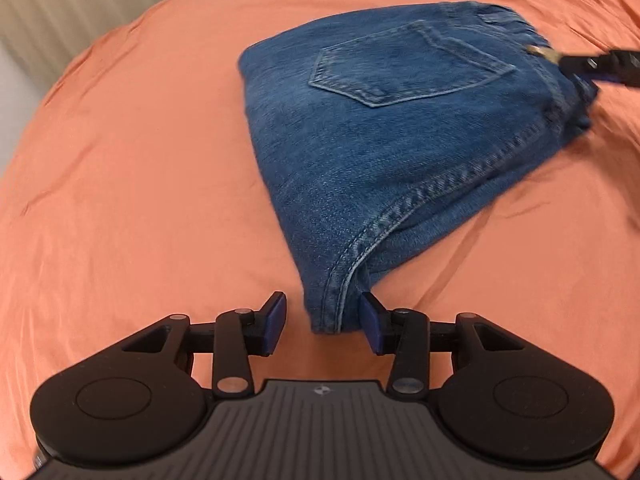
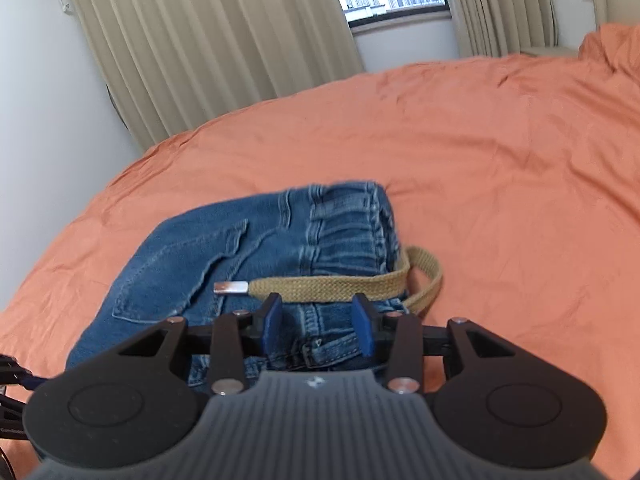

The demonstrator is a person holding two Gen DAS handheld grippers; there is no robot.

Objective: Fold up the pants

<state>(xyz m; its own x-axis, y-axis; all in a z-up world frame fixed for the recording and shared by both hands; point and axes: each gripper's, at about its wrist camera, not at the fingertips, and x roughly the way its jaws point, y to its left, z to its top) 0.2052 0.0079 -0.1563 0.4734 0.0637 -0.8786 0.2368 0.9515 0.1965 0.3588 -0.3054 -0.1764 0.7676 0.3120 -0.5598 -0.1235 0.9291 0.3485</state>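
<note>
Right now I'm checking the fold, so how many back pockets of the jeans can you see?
1. The back pocket lies on the top layer of the folded jeans, near the waistband. A second may be hidden underneath.

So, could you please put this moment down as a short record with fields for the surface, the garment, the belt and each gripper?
surface: orange bedsheet
garment: blue jeans, folded into a compact bundle, back pocket facing up
belt: tan woven belt with a metal tip, lying across the waistband and looping off onto the sheet
left gripper: open, near corner of the jeans between its fingers
right gripper: open, over the waistband, just short of the belt
</note>
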